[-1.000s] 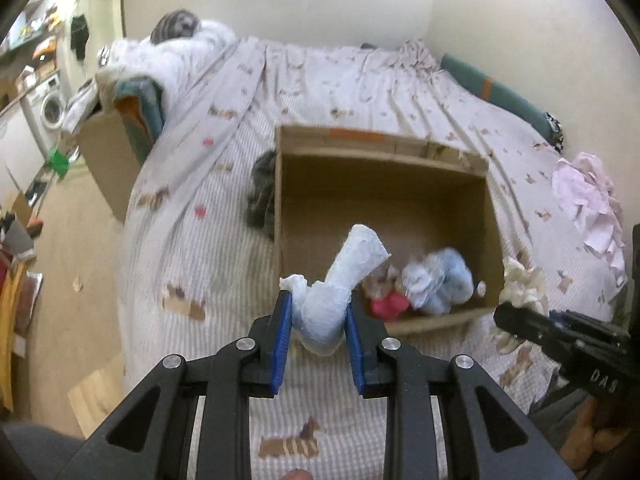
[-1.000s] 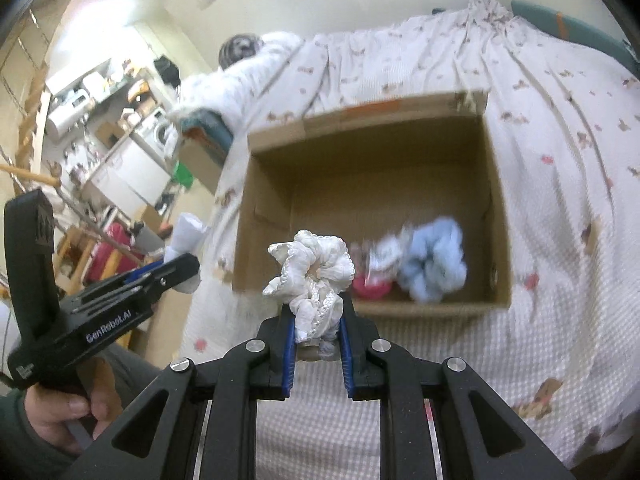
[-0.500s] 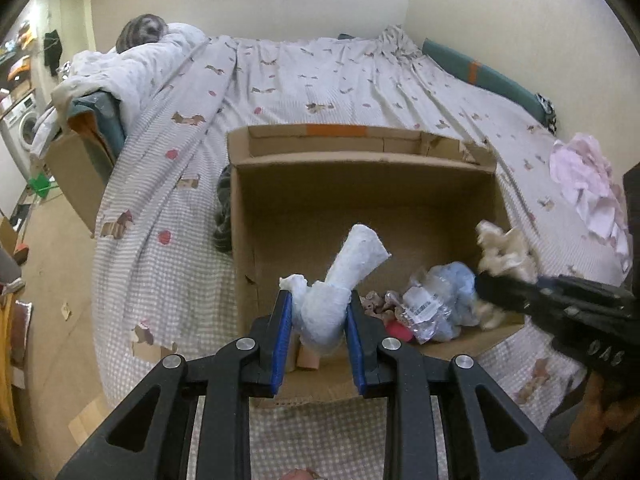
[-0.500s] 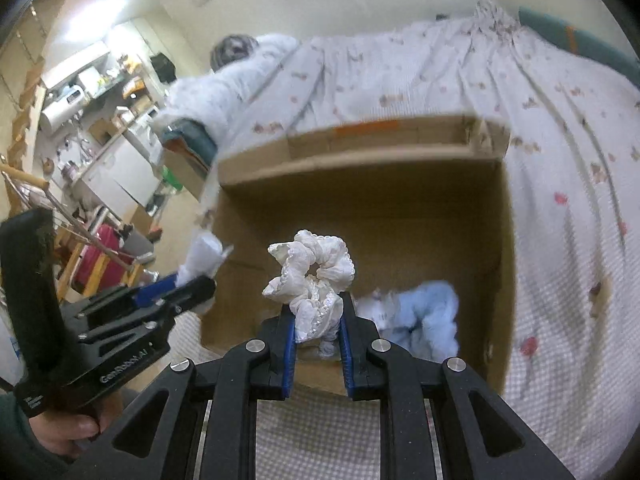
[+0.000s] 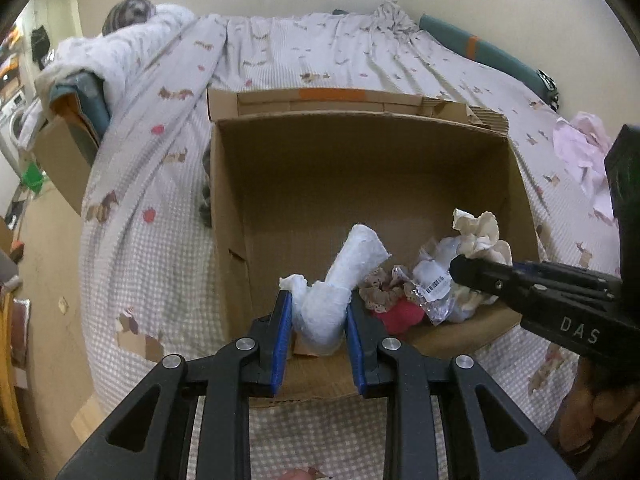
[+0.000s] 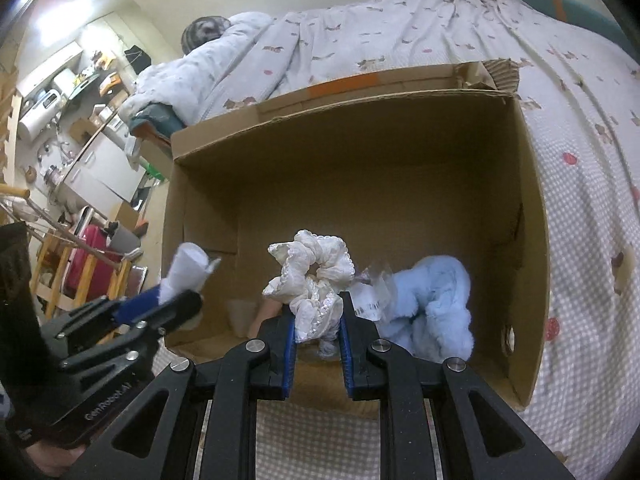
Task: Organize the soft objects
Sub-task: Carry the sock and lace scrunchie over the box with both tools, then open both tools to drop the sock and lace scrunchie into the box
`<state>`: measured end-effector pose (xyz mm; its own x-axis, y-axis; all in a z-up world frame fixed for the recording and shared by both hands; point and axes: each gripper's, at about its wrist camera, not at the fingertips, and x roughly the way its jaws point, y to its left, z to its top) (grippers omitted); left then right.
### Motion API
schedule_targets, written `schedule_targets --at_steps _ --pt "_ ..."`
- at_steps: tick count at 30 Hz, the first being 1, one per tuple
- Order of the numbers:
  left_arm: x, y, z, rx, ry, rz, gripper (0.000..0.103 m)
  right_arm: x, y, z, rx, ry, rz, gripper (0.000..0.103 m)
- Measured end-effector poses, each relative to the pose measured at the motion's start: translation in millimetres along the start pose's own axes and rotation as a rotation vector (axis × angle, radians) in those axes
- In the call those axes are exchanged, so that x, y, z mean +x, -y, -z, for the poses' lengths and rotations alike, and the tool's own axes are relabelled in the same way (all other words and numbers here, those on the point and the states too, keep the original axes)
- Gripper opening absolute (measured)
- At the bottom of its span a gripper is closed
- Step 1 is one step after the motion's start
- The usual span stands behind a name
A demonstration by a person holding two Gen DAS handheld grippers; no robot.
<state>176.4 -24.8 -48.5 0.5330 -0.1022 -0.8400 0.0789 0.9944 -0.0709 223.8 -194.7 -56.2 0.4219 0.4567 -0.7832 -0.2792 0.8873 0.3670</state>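
1. Left hand-held gripper (image 5: pixel 318 322) is clenched on a rolled white cloth (image 5: pixel 340 280); it hangs over the near wall of the cardboard box (image 5: pixel 360 168), which stands on the bed (image 5: pixel 320 52); if the fingers release now, I judge the roll can catch the near rim and fall outside onto the checked bedcover, because much of it is not yet clearly past the wall.
2. Right hand-held gripper (image 6: pixel 318 322) is grasping a white scrunchie (image 6: pixel 312 276) above the near part of the box floor; only the lower folds sit between the pads, so the elastic can slip or spring out before the person intends it.
3. Both tools are near each other at the same edge of the box; in the left view the right one crosses just beside the pile, so the two can bump, and a bump may knock one cloth loose.
4. Pile in the near right corner, a light blue fluffy piece (image 6: pixel 436 300), a red piece (image 5: pixel 400 314) and a crinkled plastic wrapper (image 5: pixel 434 288), is already heaped; a scrunchie dropped on top may roll off, or a finger going low may hook the wrapper and drag things out.
5. Box walls are thin cardboard on a soft mattress; pressing on the rim may tilt the box.
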Motion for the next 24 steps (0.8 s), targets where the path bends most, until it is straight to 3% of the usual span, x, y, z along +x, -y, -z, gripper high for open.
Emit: schedule_targets --at_steps 10,13,16,18,21,22,24 --pt "12.4 -6.2 1.3 -0.052 -0.02 0.016 0.024 10.8 4.3 0.2 0.036 -0.047 -0.029 0.02" --pt "14.0 -10.6 2.5 -0.083 -0.035 0.043 0.031 14.3 7.4 -0.1 0.07 -0.054 -0.067 0.021" --pt "12.9 -10.7 2.2 -0.091 -0.036 0.055 0.041 14.7 10.4 0.4 0.094 -0.045 -0.096 0.021" --pt "11.1 -9.2 1.8 -0.085 -0.031 0.048 0.065 13.1 9.5 0.6 0.095 -0.035 -0.099 0.021" --pt "7.0 -6.9 1.5 -0.08 -0.019 0.048 0.073 11.0 9.3 0.6 0.101 -0.022 -0.101 0.028" --pt "6.4 -5.1 1.2 -0.072 -0.021 0.042 0.076 11.0 9.7 0.1 0.107 -0.021 -0.104 0.032" --pt "5.4 -2.9 1.3 -0.064 -0.02 0.031 0.087 10.7 11.4 -0.8 0.124 -0.021 -0.111 0.056"
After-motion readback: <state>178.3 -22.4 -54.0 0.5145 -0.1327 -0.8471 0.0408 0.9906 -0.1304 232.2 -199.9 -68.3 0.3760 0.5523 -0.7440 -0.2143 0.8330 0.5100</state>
